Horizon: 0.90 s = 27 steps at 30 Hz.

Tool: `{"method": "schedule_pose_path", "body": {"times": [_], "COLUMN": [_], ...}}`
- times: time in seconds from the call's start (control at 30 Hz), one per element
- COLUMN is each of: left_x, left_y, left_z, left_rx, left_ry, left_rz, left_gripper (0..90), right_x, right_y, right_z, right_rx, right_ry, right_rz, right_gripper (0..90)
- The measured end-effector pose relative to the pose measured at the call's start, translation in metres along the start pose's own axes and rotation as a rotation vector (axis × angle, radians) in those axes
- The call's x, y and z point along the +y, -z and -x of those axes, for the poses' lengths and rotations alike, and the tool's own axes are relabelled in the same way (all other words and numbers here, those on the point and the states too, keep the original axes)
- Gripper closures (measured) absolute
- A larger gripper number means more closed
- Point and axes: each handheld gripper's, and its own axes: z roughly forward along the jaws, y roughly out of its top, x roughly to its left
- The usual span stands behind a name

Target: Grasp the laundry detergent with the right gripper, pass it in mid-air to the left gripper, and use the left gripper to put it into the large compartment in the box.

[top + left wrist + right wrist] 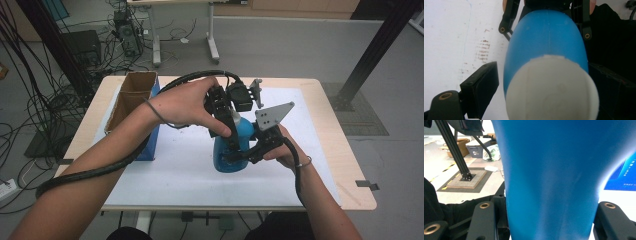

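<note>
High view shows a blue bottle (pixel 231 152) standing on the white sheet (pixel 175 165) that covers the desk (pixel 345 150); the bottle is near the middle of the desk, a bit to the right; 2 hands come in from the bottom, and each holds 1 gripper.

The right gripper (pixel 239 156) comes at the bottle from the side; its jaws are clamped on the blue body, low down; in the right gripper view the blue body (pixel 551 177) sits tight between the 2 black jaws, and both touch it.

The left gripper (pixel 226 131) comes down from above, over the top of the bottle; in the left gripper view the white cap (pixel 551 90) is close to the camera, with the blue body going away behind it; the 2 black jaws stand on each side of the cap; the left jaw is apart from it, with a bit of white sheet showing in the gap; the right jaw is dark and very near the cap, and I cannot tell if it touches; the jaws are apart, not pressing the cap.

A blue box (pixel 145 125) with brown flaps open at the top stands on the left part of the desk, well apart from the bottle.
</note>
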Motion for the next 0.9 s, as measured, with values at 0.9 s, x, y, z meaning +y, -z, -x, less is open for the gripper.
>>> {"method": "schedule_pose_path", "body": {"times": [0.9], "left_x": [0.0065], "left_y": [0.002], "left_z": [-0.0009], "left_rx": [-0.015], "left_ry": [-0.005], "left_rz": [-0.003], "left_gripper": [30.7], "right_x": [-0.0004], "right_y": [0.0003], "right_z": [0.0007], "right_rx": [0.003], "right_ry": [0.002], "right_rz": [-0.004], "right_gripper": [43.6]}}
